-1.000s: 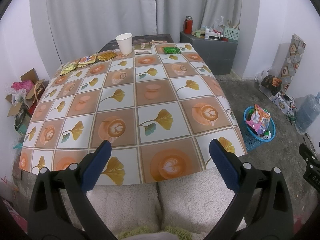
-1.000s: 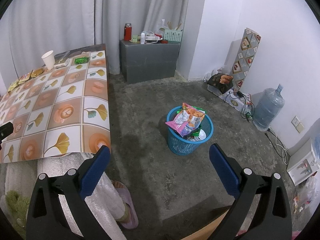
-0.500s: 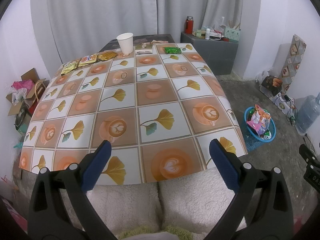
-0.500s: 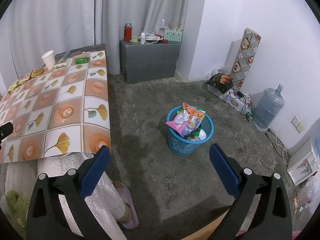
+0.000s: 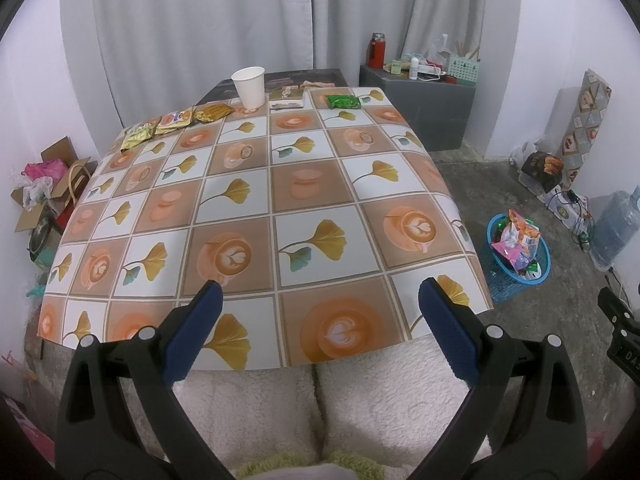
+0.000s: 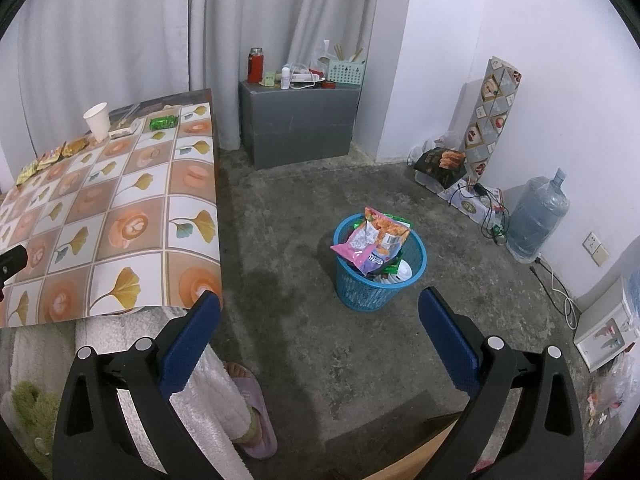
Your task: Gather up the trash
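Nothing has shifted since the earlier frames: both grippers hold the same pose and the trash lies where it did. Remaining trash sits along the far edge of the table [image 5: 256, 200], upper centre of the left wrist view: white paper cup [image 5: 249, 86], green wrapper [image 5: 342, 101] to its right, a flat packet [image 5: 285, 100] between them, and three yellow-gold snack packets [image 5: 176, 122] in a row to the left. Print on the wrappers is too small to read. Blue basket [image 6: 380, 268] stands on the concrete floor at centre right of the right wrist view, heaped with snack bags; lettering there is illegible. Left gripper [image 5: 318, 322] jaws wide apart, empty, over the near table edge. Right gripper [image 6: 319, 326] jaws wide apart, empty, above the floor, short of the basket.
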A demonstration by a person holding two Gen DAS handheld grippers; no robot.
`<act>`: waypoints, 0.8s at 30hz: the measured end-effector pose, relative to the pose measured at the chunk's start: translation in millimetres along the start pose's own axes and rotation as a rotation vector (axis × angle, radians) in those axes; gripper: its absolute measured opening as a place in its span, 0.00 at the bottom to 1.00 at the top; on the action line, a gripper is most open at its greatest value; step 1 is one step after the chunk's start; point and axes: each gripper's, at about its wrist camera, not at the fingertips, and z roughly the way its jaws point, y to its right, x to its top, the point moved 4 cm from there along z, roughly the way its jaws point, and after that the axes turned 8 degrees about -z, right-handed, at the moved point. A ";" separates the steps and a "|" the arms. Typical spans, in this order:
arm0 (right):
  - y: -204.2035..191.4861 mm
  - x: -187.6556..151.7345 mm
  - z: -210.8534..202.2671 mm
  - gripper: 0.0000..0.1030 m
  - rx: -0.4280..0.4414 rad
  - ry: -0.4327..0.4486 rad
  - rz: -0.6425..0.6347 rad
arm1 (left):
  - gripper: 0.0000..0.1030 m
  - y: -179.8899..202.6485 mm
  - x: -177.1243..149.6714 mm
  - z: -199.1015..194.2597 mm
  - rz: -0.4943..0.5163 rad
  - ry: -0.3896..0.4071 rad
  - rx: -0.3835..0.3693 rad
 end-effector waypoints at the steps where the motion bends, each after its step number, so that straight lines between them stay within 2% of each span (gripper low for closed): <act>1: -0.2 -0.1 -0.1 0.94 0.000 0.000 0.001 | 0.92 1.2 -0.4 -0.1 -0.001 0.001 0.000; 24: -2.5 0.7 0.0 0.94 -0.003 0.000 0.003 | 0.92 0.0 -0.3 0.4 -0.002 -0.001 0.000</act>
